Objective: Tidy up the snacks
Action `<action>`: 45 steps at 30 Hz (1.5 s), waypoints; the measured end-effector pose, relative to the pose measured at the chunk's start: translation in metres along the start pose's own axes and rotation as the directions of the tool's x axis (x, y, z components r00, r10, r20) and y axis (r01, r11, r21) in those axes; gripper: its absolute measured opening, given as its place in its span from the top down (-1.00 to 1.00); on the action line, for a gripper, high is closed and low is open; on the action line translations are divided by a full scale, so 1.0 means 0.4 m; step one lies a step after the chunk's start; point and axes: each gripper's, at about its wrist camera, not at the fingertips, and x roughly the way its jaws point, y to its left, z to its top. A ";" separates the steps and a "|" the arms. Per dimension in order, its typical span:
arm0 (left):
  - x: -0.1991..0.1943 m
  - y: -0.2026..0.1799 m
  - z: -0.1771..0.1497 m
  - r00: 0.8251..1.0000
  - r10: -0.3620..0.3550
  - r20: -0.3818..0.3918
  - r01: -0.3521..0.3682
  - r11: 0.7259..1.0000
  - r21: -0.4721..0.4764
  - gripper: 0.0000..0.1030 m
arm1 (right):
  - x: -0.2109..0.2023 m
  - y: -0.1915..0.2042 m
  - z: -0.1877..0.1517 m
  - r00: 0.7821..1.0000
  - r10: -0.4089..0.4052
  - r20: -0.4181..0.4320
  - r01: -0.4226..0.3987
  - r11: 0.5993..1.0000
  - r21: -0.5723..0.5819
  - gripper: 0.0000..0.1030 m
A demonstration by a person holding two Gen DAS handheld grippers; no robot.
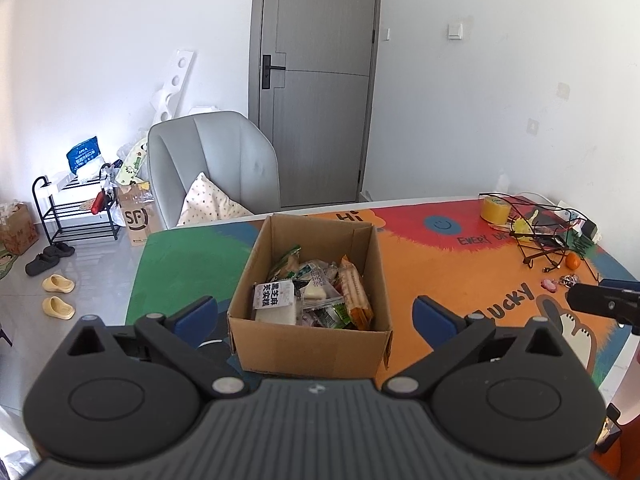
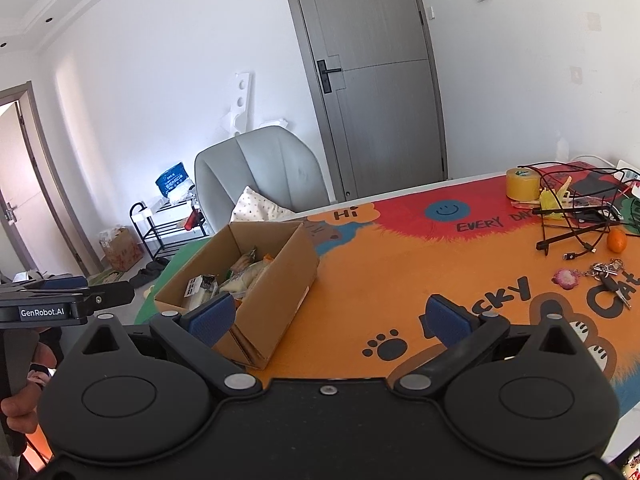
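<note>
An open cardboard box (image 1: 308, 344) stands on the colourful table mat, filled with several wrapped snacks (image 1: 312, 296). My left gripper (image 1: 316, 316) is open and empty, its blue pads (image 1: 196, 314) wide apart on either side of the box's near wall. In the right wrist view the box (image 2: 276, 296) sits to the left, snacks (image 2: 240, 276) inside. My right gripper (image 2: 328, 316) is open and empty, above the mat just right of the box, its left pad (image 2: 210, 318) in front of the box's near corner.
At the table's far right lie a yellow tape roll (image 2: 522, 184), tangled black cables (image 2: 572, 216), a small orange (image 2: 616, 240) and keys (image 2: 608, 276). A grey chair (image 1: 212, 168) with a pillow stands behind the table. A shoe rack (image 1: 76, 208) stands left.
</note>
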 end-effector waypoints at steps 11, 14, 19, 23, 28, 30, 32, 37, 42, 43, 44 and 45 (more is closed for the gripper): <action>0.003 -0.015 -0.003 1.000 -0.018 -0.008 0.018 1.000 0.008 -1.00 | 0.002 -0.007 -0.001 1.000 0.003 -0.005 -0.003 1.000 0.011 -1.00; 0.003 -0.016 -0.004 1.000 -0.012 -0.007 0.012 1.000 0.010 -1.00 | 0.003 -0.014 -0.002 1.000 -0.002 -0.009 0.002 1.000 0.016 -1.00; 0.006 -0.016 -0.004 1.000 -0.006 -0.009 0.006 1.000 0.007 -1.00 | 0.005 -0.014 -0.003 1.000 -0.002 -0.012 0.002 1.000 0.015 -1.00; 0.008 -0.016 -0.008 1.000 -0.008 -0.013 0.008 1.000 0.008 -1.00 | 0.006 -0.012 -0.004 1.000 -0.007 -0.012 0.007 1.000 0.005 -1.00; 0.009 -0.017 -0.008 1.000 -0.008 -0.014 0.008 1.000 0.010 -1.00 | 0.009 -0.010 -0.004 1.000 -0.009 -0.016 0.009 1.000 0.002 -1.00; 0.010 -0.018 -0.008 1.000 -0.008 -0.013 0.008 1.000 0.010 -1.00 | 0.009 -0.010 -0.004 1.000 -0.007 -0.017 0.007 1.000 0.001 -1.00; 0.011 -0.019 -0.009 1.000 -0.008 -0.013 0.008 1.000 0.011 -1.00 | 0.009 -0.010 -0.005 1.000 -0.005 -0.016 0.004 1.000 -0.002 -1.00; 0.013 -0.020 -0.012 1.000 -0.012 -0.017 0.012 1.000 0.015 -1.00 | 0.009 -0.010 -0.006 1.000 -0.004 -0.018 0.003 1.000 -0.005 -1.00; 0.018 -0.018 -0.011 1.000 -0.013 -0.022 0.013 1.000 0.016 -1.00 | 0.005 -0.014 -0.006 1.000 -0.002 -0.009 0.002 1.000 -0.001 -1.00; 0.018 -0.018 -0.011 1.000 -0.013 -0.023 0.013 1.000 0.015 -1.00 | 0.005 -0.014 -0.005 1.000 -0.003 -0.008 0.003 1.000 -0.001 -1.00; 0.018 -0.018 -0.012 1.000 -0.013 -0.023 0.013 1.000 0.015 -1.00 | 0.005 -0.015 -0.006 1.000 -0.004 -0.006 0.004 1.000 -0.002 -1.00; 0.018 -0.018 -0.012 1.000 -0.014 -0.023 0.014 1.000 0.015 -1.00 | 0.005 -0.015 -0.006 1.000 -0.004 -0.007 0.004 1.000 -0.002 -1.00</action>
